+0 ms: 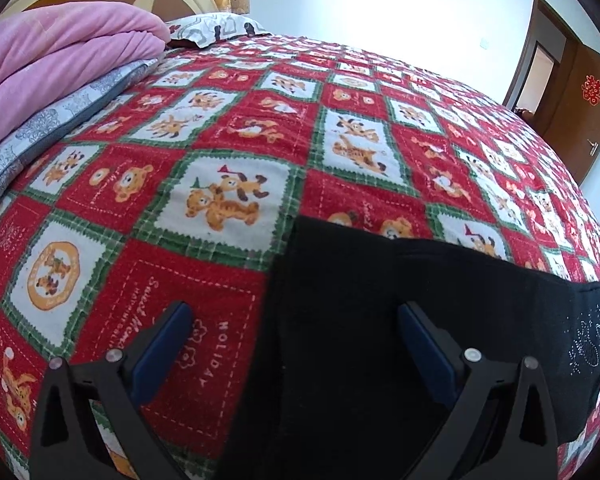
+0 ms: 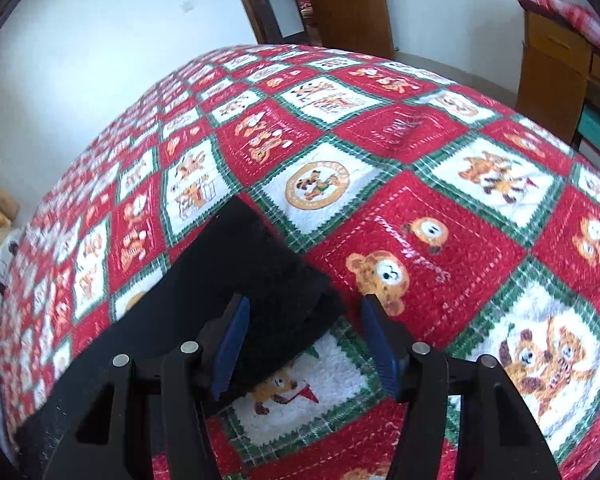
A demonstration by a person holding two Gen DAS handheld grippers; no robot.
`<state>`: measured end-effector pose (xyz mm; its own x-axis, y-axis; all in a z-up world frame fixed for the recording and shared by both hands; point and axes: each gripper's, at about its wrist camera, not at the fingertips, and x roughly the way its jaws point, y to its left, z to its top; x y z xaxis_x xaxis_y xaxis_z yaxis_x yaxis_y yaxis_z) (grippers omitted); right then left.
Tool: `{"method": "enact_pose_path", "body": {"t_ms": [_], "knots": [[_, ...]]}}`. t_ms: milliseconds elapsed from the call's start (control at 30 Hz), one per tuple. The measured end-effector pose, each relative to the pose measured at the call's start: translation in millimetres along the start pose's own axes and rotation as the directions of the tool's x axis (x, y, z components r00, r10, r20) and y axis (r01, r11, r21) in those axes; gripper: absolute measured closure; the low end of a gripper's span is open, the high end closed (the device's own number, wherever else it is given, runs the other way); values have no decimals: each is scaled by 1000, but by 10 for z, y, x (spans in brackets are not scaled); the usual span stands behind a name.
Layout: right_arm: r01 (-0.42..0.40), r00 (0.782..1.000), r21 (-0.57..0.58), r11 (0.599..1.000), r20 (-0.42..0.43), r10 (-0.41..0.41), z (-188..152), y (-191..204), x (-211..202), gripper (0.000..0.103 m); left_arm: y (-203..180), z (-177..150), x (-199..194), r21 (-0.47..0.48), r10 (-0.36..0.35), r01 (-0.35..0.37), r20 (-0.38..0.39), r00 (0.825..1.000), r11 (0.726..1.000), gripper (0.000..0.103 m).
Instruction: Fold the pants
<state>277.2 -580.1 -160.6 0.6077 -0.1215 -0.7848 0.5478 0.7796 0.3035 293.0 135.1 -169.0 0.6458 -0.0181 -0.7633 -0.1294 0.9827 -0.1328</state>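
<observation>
Left wrist view is showing the left gripper (image 1: pixel 296 344) hanging with its jaws spread wide and holding nothing, its 2 blue pads (image 1: pixel 428 350) straddling the left edge of the black pants (image 1: pixel 380 300). The pants are lying flat across the lower middle and lower right of that frame on the bedspread (image 1: pixel 220 128), with a small glittery motif near the right edge. In the right wrist view, the right gripper (image 2: pixel 300 340) is standing about half open and empty as well, with a squared corner of the black pants (image 2: pixel 236 280) lying between its pads, untouched as far as the view shows.

Both claws seem to be lining up on opposite ends of the garment, so the step in hand is likely the approach before a fold. The next move probably calls for lowering each claw, pinching only the pants' edge and not the bedspread beneath, then lifting both ends evenly.

A red, green and white teddy-bear bedspread is covering the bed. A pink blanket (image 1: pixel 60 52) and a grey patterned quilt (image 1: pixel 48 128) are lying at upper left, a pillow (image 1: pixel 216 28) beyond them. Brown wooden doors (image 1: pixel 576 112) are standing in white walls.
</observation>
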Motion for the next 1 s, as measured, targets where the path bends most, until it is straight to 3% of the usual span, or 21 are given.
{"method": "enact_pose_path", "body": {"t_ms": [100,167,233,500,667,767,867,1000], "knots": [[-6,1000,35,999,-19,7,10,-51,76,46,0,-1,4,1,1,-1,0,1000,1000,0],[22,1000,13,1000,-13,-22,21,5,96,70,0,-2,9,3,6,-6,-1,1000,1000,0],[3,1000,-8,1000,-12,-3,18,51,97,82,-5,-2,13,5,12,-12,-3,1000,1000,0],[-34,999,-14,999,26,34,-9,26,35,89,-9,-7,23,9,16,-16,-4,1000,1000,0],[16,987,-138,990,159,6,-7,303,-236,90,-7,-7,22,9,15,-15,-4,1000,1000,0],[15,967,-256,966,250,51,-47,691,-541,90,-8,-6,20,9,15,-15,-3,1000,1000,0],[-16,941,-399,917,305,149,-196,1230,-887,91,-6,-7,19,9,14,-14,-3,1000,1000,0],[-40,911,-596,802,308,275,-568,2001,-1213,91,-6,-10,20,8,13,-13,-2,1000,1000,0]]}}
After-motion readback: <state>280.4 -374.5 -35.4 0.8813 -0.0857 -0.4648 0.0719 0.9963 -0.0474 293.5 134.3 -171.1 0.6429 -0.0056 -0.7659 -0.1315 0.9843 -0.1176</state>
